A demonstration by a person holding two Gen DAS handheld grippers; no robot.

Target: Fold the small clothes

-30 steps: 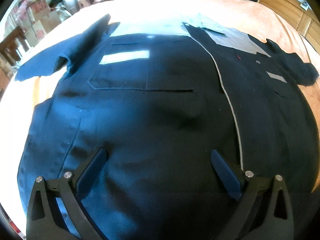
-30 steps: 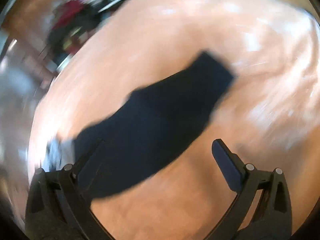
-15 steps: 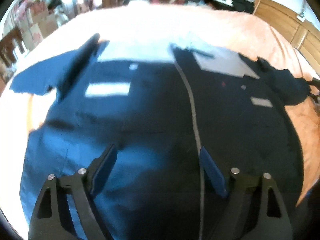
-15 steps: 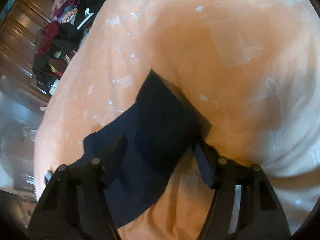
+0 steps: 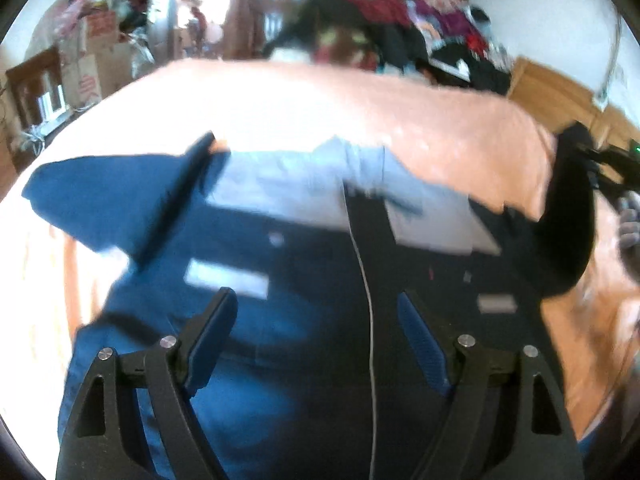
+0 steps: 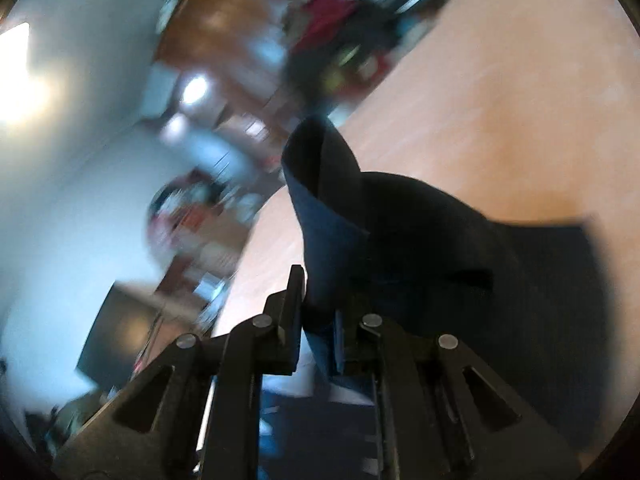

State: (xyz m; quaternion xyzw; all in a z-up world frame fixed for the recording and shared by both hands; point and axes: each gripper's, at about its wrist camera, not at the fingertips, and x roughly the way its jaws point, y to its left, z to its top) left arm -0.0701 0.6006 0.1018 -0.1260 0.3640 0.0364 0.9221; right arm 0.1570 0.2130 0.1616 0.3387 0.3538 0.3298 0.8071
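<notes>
R gripper [image 6: 316, 320] clamps shirt sleeve [image 6: 332, 200]; L gripper [image 5: 318, 336] wide, empty, over orange bed [image 5: 400, 120].

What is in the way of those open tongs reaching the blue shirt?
Nothing visible. The left tongs hang open right over the shirt, bare cloth between the fingers. The right tongs are already clamped on a sleeve.

Motion blur smears both views. In the left wrist view the navy shirt's [image 5: 304, 288] hem runs off the bottom edge behind the left gripper [image 5: 318, 338], and its pale patches are unreadable. The clothes pile [image 5: 404, 36] beyond the bed's far edge is indistinct. In the right wrist view the raised sleeve [image 6: 332, 216] hides the right gripper's [image 6: 318, 320] pads.
</notes>
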